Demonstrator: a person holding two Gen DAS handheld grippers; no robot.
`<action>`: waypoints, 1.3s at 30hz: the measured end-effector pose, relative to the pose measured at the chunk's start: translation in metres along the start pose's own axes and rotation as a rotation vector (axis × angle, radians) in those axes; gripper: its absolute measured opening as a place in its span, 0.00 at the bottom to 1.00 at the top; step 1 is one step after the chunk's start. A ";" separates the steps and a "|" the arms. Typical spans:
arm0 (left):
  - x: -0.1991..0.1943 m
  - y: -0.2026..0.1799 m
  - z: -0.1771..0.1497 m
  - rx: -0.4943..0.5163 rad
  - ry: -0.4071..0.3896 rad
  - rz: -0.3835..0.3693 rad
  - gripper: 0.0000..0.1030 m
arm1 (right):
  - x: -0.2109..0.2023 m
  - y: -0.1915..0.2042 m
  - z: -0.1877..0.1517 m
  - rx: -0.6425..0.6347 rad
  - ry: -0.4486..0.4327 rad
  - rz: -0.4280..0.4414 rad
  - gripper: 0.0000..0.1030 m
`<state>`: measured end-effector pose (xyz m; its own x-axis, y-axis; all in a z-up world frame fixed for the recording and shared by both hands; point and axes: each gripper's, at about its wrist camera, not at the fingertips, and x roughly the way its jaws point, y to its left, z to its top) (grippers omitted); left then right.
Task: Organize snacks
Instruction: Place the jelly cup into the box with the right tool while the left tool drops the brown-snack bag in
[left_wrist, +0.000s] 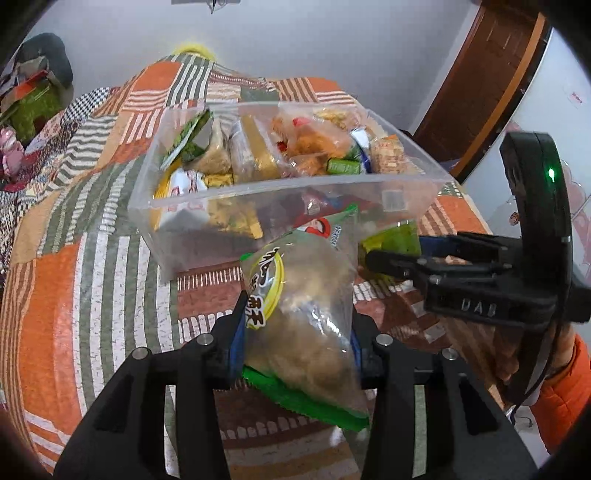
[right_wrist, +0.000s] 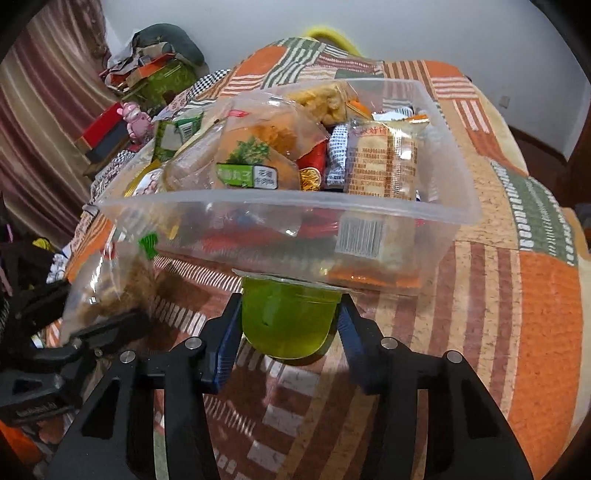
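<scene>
A clear plastic bin full of wrapped snacks stands on the patchwork bedspread; it also shows in the right wrist view. My left gripper is shut on a clear snack bag with green ends, held just in front of the bin. The bag also shows at the left of the right wrist view. My right gripper is shut on a green jelly cup, held just in front of the bin's near wall. The right gripper shows in the left wrist view beside the bag.
The patchwork bedspread covers the whole surface. A pile of boxes and clutter and a pink toy lie at the far left. A brown door is at the far right.
</scene>
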<state>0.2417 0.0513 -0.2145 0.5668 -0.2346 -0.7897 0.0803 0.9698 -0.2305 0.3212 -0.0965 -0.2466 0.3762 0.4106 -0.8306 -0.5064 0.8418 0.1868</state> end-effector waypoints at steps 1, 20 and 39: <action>-0.004 -0.002 0.001 0.004 -0.008 0.000 0.43 | -0.003 0.001 -0.003 -0.006 -0.005 0.002 0.45; -0.068 -0.005 0.046 0.017 -0.199 0.054 0.43 | -0.070 0.016 0.014 -0.078 -0.201 -0.019 0.45; -0.016 0.025 0.089 0.006 -0.166 0.112 0.43 | -0.034 -0.005 0.063 -0.025 -0.211 -0.067 0.45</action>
<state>0.3075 0.0857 -0.1569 0.6999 -0.1118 -0.7054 0.0141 0.9896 -0.1428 0.3601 -0.0928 -0.1861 0.5624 0.4201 -0.7122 -0.4930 0.8618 0.1191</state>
